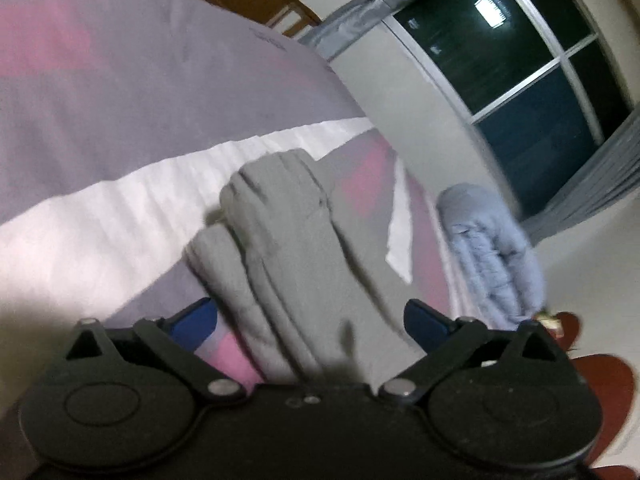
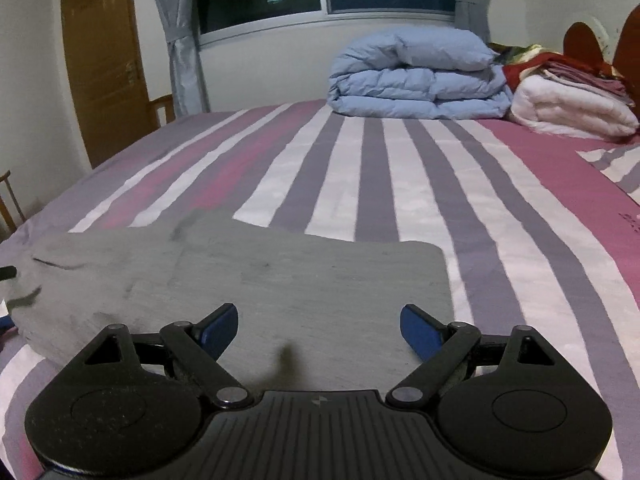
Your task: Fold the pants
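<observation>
The grey pants [image 2: 248, 280] lie flat on the striped bed, folded into a long band, one end squared off at the right. My right gripper [image 2: 318, 330] is open, just above the near edge of the pants, holding nothing. In the left wrist view the pants [image 1: 288, 248] run away from the camera in bunched folds. My left gripper [image 1: 308, 320] is open with its blue fingers [image 1: 196, 316] either side of the fabric, not closed on it.
The bed sheet [image 2: 400, 184] has pink, grey and white stripes. A folded blue duvet [image 2: 416, 76] and a white quilt [image 2: 568, 108] with a stack of cloths sit at the far end. A window, curtains and a wooden door [image 2: 104, 64] stand behind.
</observation>
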